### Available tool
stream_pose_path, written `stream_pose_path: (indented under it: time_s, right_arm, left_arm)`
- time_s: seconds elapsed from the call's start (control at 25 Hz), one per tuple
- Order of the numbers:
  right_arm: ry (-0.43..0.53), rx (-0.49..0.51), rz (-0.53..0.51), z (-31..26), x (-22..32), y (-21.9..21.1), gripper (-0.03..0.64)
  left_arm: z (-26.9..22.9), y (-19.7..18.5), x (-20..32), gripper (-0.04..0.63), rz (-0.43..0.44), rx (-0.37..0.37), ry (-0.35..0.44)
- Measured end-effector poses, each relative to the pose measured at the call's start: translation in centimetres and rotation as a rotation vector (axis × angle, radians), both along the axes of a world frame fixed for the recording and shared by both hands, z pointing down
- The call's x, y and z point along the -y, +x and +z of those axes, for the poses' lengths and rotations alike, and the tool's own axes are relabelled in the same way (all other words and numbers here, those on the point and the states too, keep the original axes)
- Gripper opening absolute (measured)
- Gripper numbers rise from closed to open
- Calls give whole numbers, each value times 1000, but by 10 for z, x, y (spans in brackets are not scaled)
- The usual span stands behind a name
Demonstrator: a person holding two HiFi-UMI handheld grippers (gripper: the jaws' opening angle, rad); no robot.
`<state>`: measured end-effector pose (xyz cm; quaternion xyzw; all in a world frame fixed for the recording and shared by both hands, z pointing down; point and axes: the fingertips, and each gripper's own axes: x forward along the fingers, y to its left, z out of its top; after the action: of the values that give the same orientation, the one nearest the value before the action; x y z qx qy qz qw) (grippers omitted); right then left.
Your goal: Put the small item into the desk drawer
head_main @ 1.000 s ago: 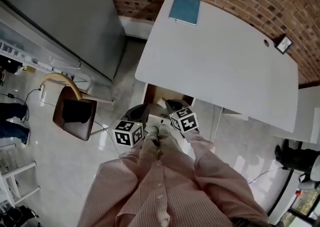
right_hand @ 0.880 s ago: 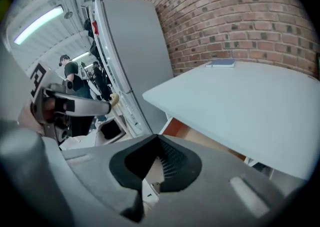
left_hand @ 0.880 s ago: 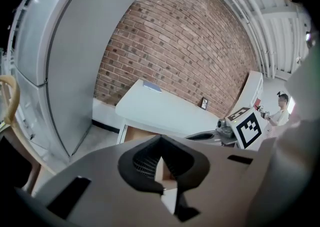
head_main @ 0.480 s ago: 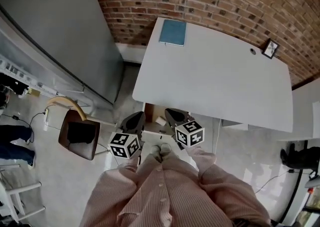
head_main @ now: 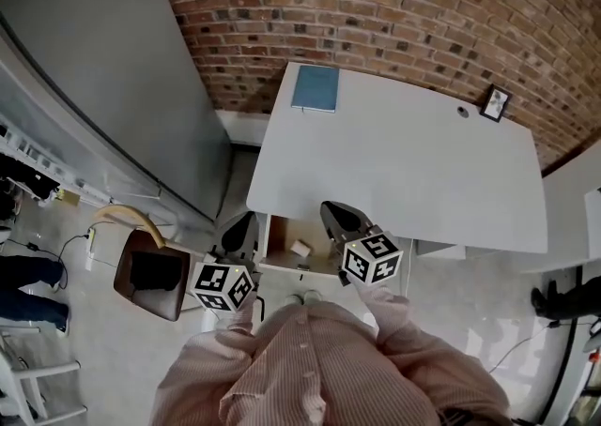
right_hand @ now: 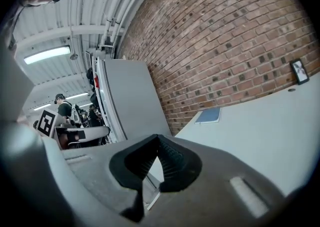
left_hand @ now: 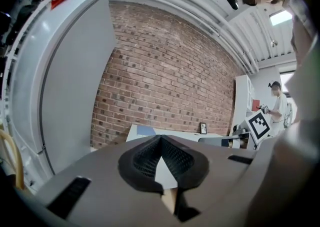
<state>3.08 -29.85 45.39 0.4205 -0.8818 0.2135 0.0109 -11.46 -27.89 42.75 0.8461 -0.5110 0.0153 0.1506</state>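
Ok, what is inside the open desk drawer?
One small pale item lies on the brown floor of the drawer. The desk top covers the drawer's rear, and the right hand-held gripper hides its right side.

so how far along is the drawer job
Mostly done, it seems. Done: the small item lies inside the open drawer under the near edge of the desk. In hand: nothing. The left gripper and right gripper are both shut with nothing between the jaws, held up clear of the drawer. Left: the drawer stands open, so pushing it shut may be the only remaining step.
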Motion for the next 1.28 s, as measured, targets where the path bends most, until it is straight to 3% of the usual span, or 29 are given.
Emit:
stream_pose_path:
  time_s: [0.56,0.8,1.08,1.28]
  right_arm:
    - [163,62,93,-75,15,49,6]
    - [201,34,100,-85,12,56,6]
    - [185,29,111,-77,7,58,6]
    - [213,-27,122,-77,3,60,6]
  left_arm:
    - [-50,-33,-2,-2,-117,26,119]
    - [-59,-42,-5,-2,-147,40,145]
    - [-55,-37,-10,-2,-148,52,135]
    - [-56,-33,-11,-2,-131,67,135]
